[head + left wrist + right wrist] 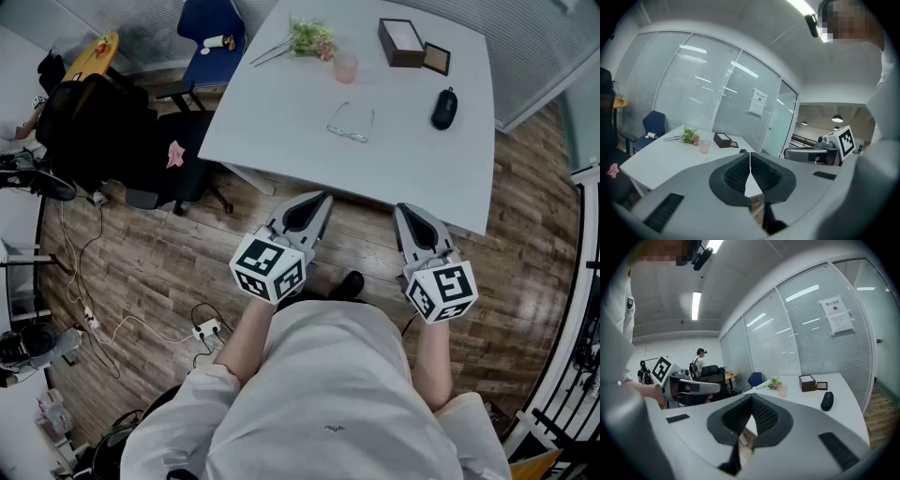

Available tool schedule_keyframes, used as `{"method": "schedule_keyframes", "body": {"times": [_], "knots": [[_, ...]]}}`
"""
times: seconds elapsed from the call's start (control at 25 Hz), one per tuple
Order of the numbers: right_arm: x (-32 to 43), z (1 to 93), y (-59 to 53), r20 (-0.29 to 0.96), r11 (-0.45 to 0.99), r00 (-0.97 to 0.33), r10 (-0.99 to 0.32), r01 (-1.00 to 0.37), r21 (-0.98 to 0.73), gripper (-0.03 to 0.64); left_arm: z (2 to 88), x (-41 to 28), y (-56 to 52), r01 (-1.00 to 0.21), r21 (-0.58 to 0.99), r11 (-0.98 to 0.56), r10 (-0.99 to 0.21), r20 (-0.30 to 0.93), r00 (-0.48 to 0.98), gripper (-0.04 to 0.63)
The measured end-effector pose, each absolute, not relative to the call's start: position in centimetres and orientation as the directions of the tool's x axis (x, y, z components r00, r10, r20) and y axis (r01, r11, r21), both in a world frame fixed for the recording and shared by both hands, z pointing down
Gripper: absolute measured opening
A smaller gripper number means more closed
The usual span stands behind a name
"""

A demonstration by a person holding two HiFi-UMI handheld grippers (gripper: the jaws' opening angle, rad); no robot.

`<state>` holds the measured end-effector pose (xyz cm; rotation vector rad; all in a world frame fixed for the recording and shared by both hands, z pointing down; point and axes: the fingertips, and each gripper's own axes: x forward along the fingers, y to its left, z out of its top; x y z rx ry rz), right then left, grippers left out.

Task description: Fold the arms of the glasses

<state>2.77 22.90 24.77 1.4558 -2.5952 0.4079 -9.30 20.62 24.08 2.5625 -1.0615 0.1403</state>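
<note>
Left gripper point(323, 197): jaws closed tip to tip, nothing between. Right gripper point(401, 208): jaws closed, empty. Both hang over the wood floor point(141, 272), just short of the white table's point(272, 122) near edge. Glasses point(352, 123) lie on the table at 12 o'clock from the grippers, bare tabletop all round; mouse point(444, 108) at their 3 o'clock, pink cup point(345, 67) at 12

White table point(281, 122) on wood-plank floor point(159, 272). Blue chair point(208, 28) at the far corner, black office chair point(155, 159) just beside. Glass partition wall point(689, 89) with lowered blinds behind. Ceiling strip light point(696, 305) lit. Power strip point(206, 328) and cables on the floor.
</note>
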Motion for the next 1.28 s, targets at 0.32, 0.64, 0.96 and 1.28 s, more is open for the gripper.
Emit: {"method": "schedule_keyframes", "body": {"times": [0.32, 0.64, 0.96, 1.28], "knots": [[3.3, 24.9, 23.8, 0.251, 0.504, -0.527, -0.812, -0.850, -0.153, 0.003, 23.8, -7.9, 21.6, -0.681, 0.281, -0.676, -0.647, 0.217, 0.731, 0.021], [4.4, 24.9, 24.3, 0.232, 0.466, -0.496, -0.837, -0.868, -0.173, 0.005, 23.6, -7.9, 22.4, -0.694, 0.264, -0.670, -0.658, 0.222, 0.719, 0.023], [4.3, 26.0, 25.6, 0.257, 0.471, -0.502, -0.826, -0.865, -0.173, 0.006, 24.1, -7.3, 23.3, -0.687, 0.258, -0.679, -0.643, 0.243, 0.726, 0.023], [4.2, 27.6, 26.7, 0.306, 0.463, -0.497, -0.812, -0.868, -0.182, 0.046, 25.7, -7.5, 24.0, -0.675, 0.279, -0.683, -0.616, 0.277, 0.737, 0.026]]}}
